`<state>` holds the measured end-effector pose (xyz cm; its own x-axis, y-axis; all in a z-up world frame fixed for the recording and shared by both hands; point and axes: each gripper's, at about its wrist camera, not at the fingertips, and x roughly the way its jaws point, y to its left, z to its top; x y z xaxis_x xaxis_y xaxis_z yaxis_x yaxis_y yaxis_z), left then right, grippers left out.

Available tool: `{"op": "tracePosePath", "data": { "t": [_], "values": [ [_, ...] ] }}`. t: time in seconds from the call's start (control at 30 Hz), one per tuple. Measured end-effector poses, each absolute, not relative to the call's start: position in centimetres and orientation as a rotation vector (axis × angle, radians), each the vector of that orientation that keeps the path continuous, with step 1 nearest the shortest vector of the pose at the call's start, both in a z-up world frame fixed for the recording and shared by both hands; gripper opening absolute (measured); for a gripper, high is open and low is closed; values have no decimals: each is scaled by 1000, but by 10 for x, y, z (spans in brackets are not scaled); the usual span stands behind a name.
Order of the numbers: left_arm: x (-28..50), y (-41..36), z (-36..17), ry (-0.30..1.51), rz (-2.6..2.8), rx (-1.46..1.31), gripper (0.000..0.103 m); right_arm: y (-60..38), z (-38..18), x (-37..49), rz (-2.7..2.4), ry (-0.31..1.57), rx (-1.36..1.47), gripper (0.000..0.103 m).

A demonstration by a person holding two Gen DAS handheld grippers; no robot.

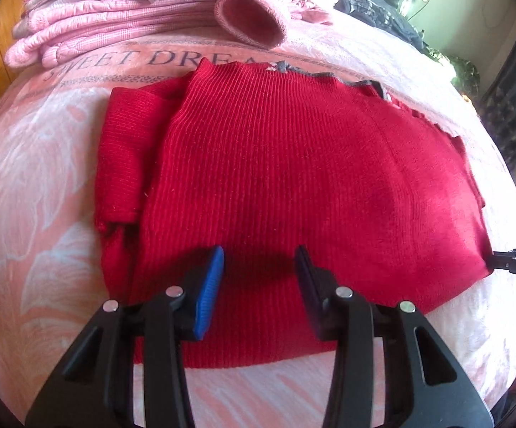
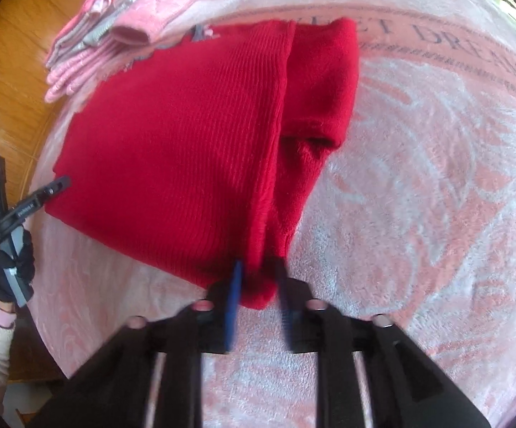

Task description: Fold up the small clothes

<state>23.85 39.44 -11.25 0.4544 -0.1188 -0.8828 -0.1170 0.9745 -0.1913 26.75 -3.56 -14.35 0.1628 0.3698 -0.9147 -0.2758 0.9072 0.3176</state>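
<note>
The left tongs point(image 1: 258, 278) hover wide apart and empty over the near hem of the red ribbed sweater point(image 1: 293, 178), the right tongs point(image 2: 258, 285) pinch its corner, and it lies partly folded on the pink bedspread point(image 1: 44, 196), before stacked pink clothes point(image 1: 115, 18).

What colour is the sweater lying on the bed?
The sweater is bright red ribbed knit, with a grey edge at its neckline. It shows best in the left wrist view.

- Red ribbed sweater point(image 1: 293, 185), folded flat on the bed, one sleeve tucked underneath; it spreads ahead of the left claw point(image 1: 259, 267).
- Near corner pinched inside the right claw point(image 2: 258, 285).
</note>
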Motion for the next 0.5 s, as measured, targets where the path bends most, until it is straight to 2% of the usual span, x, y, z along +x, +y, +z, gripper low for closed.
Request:
{"op": "tracePosePath", "data": {
  "t": [0.03,0.07,0.2,0.27,0.33,0.5],
  "values": [
    [239,394,-108,1097,-7,-256,42,-39,-136,267,455,1306,94,53],
    [238,394,-100,1082,-20,-283,44,-44,-127,268,456,1273,111,60],
    [248,386,-82,1052,-26,-272,48,-60,-115,287,441,1254,210,62],
    [257,382,-79,1046,-29,-269,48,-64,-120,301,441,1273,258,72],
    [265,380,-81,1046,-36,-280,48,-68,-130,315,440,1307,323,76],
    [284,379,-100,1084,-51,-296,48,-68,-157,334,438,1372,408,76]
  ]
}}
